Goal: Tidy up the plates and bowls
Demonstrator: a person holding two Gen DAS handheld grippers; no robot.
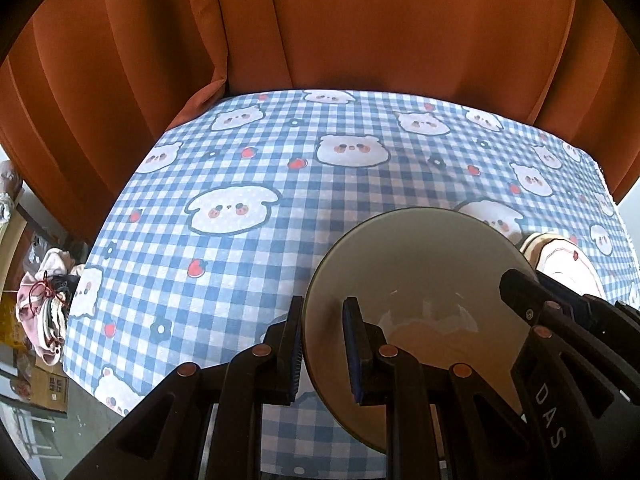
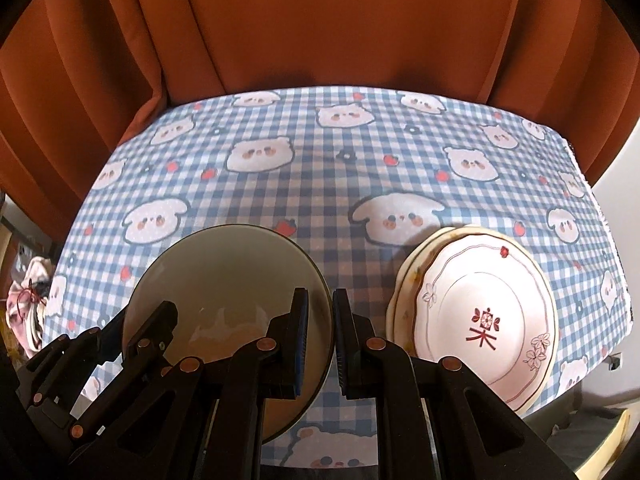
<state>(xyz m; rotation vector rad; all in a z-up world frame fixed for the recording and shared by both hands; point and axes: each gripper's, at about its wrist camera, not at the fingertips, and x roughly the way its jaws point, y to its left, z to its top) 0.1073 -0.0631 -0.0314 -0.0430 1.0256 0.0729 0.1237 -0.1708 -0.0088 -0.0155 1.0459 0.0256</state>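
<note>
A beige bowl [image 1: 420,276] [image 2: 228,276] with a dark rim is held low over the blue checked tablecloth [image 1: 224,168] [image 2: 320,184]. My left gripper [image 1: 324,344] is shut on the bowl's left rim, one finger inside and one outside. My right gripper [image 2: 320,336] is shut on the opposite rim in the same way. Each gripper also shows in the other's view, the right gripper [image 1: 520,288] at the far rim and the left gripper [image 2: 160,320] likewise. A stack of white plates [image 2: 484,320] [image 1: 560,264] with red flower marks lies on the cloth just right of the bowl.
An orange curtain [image 1: 320,32] hangs close behind the table's far edge. The cloth ends at the left edge [image 1: 80,320] and the right edge [image 2: 616,280]. A pile of pink fabric [image 1: 44,300] and a cardboard box [image 1: 48,388] lie on the floor at the left.
</note>
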